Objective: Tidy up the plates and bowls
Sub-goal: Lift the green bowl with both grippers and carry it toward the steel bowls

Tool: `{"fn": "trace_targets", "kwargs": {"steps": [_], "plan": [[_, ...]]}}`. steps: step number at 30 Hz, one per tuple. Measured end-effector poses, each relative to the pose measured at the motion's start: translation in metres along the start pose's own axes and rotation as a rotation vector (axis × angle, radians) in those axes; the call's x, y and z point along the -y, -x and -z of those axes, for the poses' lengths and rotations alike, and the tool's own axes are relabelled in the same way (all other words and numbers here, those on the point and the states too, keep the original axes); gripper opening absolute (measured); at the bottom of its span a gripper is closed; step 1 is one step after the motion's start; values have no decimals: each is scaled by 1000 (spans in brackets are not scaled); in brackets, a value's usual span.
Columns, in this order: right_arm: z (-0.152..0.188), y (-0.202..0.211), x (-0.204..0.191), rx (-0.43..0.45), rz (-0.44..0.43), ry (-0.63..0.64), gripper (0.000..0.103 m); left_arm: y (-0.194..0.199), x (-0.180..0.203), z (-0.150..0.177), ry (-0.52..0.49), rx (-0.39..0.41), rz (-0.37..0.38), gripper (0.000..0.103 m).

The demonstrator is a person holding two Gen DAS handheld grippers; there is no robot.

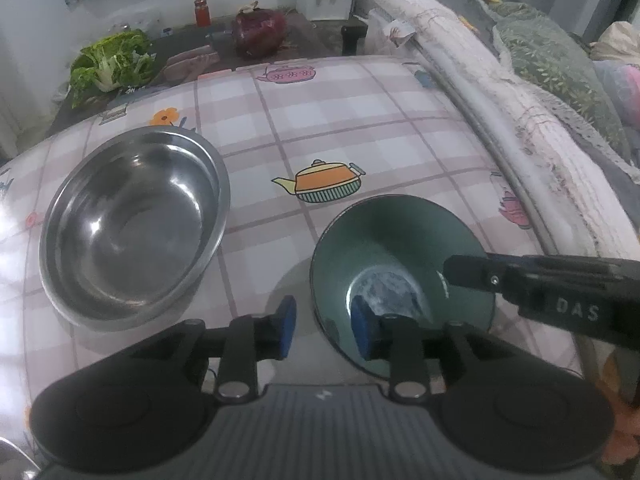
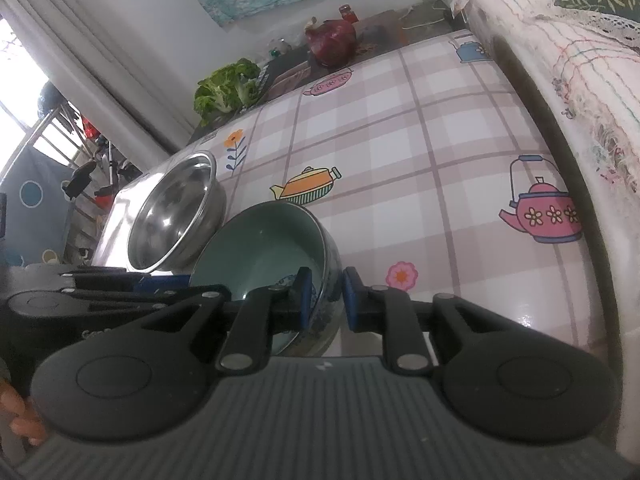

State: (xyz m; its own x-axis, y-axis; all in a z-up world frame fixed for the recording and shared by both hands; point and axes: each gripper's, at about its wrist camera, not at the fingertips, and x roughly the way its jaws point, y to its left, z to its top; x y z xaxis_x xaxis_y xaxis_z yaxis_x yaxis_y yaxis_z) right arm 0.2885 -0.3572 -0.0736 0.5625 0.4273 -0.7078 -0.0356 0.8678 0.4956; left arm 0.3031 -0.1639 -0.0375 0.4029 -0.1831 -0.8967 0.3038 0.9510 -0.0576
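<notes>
While tilted, green bowl [image 2: 260,248] seems right-gripper-held [image 2: 325,300].

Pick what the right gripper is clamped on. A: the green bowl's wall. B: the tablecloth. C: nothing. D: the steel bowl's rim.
A: in the right wrist view the right gripper has one blue pad inside and one outside the green bowl, pressing its wall; the steel bowl sits untouched beside it.

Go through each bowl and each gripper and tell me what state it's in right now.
Steel bowl: upright, empty, on the tablecloth.
Green bowl: empty, rim pinched by the right gripper.
Right gripper: shut on the green bowl's wall.
Left gripper: jaws straddle the green bowl's rim, not clamped.
</notes>
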Motion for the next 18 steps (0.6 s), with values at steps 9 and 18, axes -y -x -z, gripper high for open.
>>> {"fn": "trace_targets", "kwargs": {"steps": [9, 18], "plan": [[-5, -2, -1, 8, 2, 3, 17, -8, 6, 1, 6, -14, 14, 30], [-16, -8, -1, 29, 17, 5, 17, 2, 10, 10, -5, -17, 37, 30]]}}
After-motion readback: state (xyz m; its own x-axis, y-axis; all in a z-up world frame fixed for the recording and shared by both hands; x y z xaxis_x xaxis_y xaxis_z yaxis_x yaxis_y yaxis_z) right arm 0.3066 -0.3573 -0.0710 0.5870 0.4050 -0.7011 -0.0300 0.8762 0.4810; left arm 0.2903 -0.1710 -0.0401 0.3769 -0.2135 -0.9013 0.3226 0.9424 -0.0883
